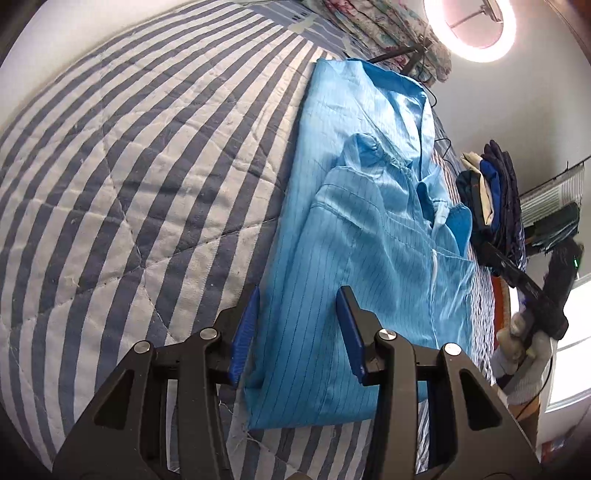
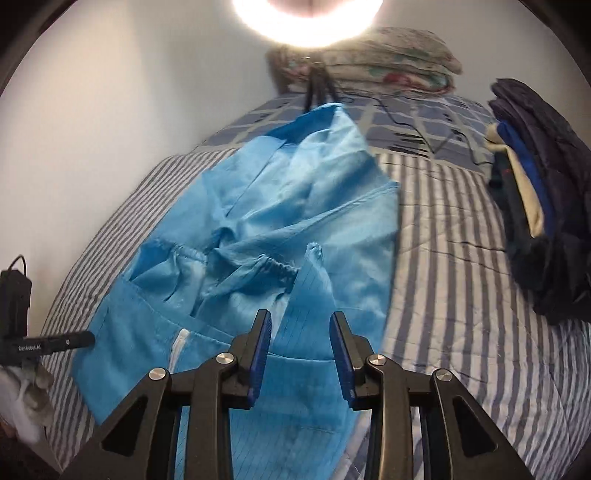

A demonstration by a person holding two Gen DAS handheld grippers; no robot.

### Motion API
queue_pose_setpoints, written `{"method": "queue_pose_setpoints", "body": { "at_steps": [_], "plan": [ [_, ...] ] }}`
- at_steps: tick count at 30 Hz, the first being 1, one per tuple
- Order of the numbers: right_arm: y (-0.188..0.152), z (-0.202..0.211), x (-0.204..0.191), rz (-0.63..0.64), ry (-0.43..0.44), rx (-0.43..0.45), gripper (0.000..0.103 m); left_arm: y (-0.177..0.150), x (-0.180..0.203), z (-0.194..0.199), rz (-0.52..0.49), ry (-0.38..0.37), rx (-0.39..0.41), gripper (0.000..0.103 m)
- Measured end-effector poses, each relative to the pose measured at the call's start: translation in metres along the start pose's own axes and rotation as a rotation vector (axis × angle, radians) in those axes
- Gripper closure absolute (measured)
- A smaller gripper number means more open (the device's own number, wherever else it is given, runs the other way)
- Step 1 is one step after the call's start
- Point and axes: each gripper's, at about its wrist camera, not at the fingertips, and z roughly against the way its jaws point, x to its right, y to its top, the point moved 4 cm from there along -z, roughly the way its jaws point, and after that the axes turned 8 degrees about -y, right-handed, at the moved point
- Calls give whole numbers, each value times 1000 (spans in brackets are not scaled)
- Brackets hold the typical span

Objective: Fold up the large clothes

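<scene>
A large light-blue pinstriped garment (image 1: 369,206) lies lengthwise on the striped bed, folded into a long strip with sleeves and a white zipper on top. It also shows in the right wrist view (image 2: 280,229). My left gripper (image 1: 295,332) is open, hovering over the garment's near hem, its left finger at the garment's left edge. My right gripper (image 2: 299,350) is open above the garment's near end, holding nothing. The right gripper also shows in the left wrist view (image 1: 532,291), held by a gloved hand beside the bed.
A blue-and-white striped quilt (image 1: 129,184) covers the bed. A stack of folded dark clothes (image 2: 535,206) sits at the bed's right side, also in the left view (image 1: 491,192). A floral pillow (image 2: 369,62), ring light (image 1: 469,29) and cables (image 2: 424,122) are at the far end.
</scene>
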Motion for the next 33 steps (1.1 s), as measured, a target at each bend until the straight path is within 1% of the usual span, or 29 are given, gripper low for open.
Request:
{"method": "queue_pose_setpoints", "body": {
  "at_steps": [2,3,4,5,6,7,8,10,11,12,13,14,15,16,17,19,20,21,22,23,24,25,26,28,29,30,31,32,33],
  "plan": [
    [-11,12,7,-41,30,4,60,-1,-1,-1,2,4,-3,59],
    [-22,20,11,-61,42,-3,53,-1,-1,-1,0,3,-1,59],
    [-35,27,16,-74,39,-15,47,-2,0,0,-7,0,2,59],
    [-45,31,18,-76,32,-28,47,-3,2,1,-16,-2,7,64],
    [-60,36,20,-70,20,-47,47,-4,3,1,-17,-3,10,77],
    [-76,39,20,-64,9,-72,47,-6,3,3,-16,4,15,86],
    [-87,41,19,-59,2,-94,48,-8,3,5,-18,10,25,87],
    [-109,43,14,-46,4,-125,59,-12,2,9,-20,20,33,94],
    [-118,44,10,-38,10,-134,62,-14,1,10,-14,22,39,94],
    [-125,44,8,-35,9,-136,69,-16,1,13,-6,28,46,96],
    [-129,42,6,-35,15,-138,82,-17,0,15,3,38,54,97],
    [-133,39,2,-36,27,-151,84,-18,-1,16,7,50,63,97],
    [-134,37,0,-36,20,-160,86,-18,-2,16,2,62,68,97],
    [-135,35,-2,-27,12,-162,91,-18,-2,15,-10,84,70,96],
    [-135,32,-2,-10,0,-164,93,-18,-4,13,-7,94,69,93],
    [-142,31,-4,1,-18,-186,95,-18,-8,12,21,96,68,80],
    [-145,32,-5,7,-21,-187,95,-17,-8,15,29,95,75,76],
    [-144,36,-4,8,-17,-181,95,-16,-8,17,33,94,79,65],
    [-143,42,-2,0,-2,-164,91,-14,-8,21,36,87,93,52],
    [-140,47,1,-17,17,-145,84,-13,-9,24,40,78,104,46],
    [-139,53,3,-38,44,-129,62,-12,-10,24,48,66,103,37],
    [-137,58,8,-67,78,-113,42,-12,-13,20,72,20,72,35],
    [-135,60,13,-98,92,-92,36,-12,-16,14,91,-14,36,35],
    [-134,59,22,-137,102,-76,34,-10,-18,13,100,-33,41,35],
    [-135,53,28,-168,119,-91,34,-8,-18,12,104,-41,32,36],
    [-133,45,32,-192,134,-108,37,-8,-17,12,109,-50,29,39],
    [-135,36,36,-223,159,-132,42,-7,-18,11,119,-61,21,53],
    [-137,26,39,-252,186,-161,45,-8,-20,7,135,-77,2,63],
    [-138,21,40,-274,210,-168,45,-10,-21,5,147,-86,-14,81]
  ]
}}
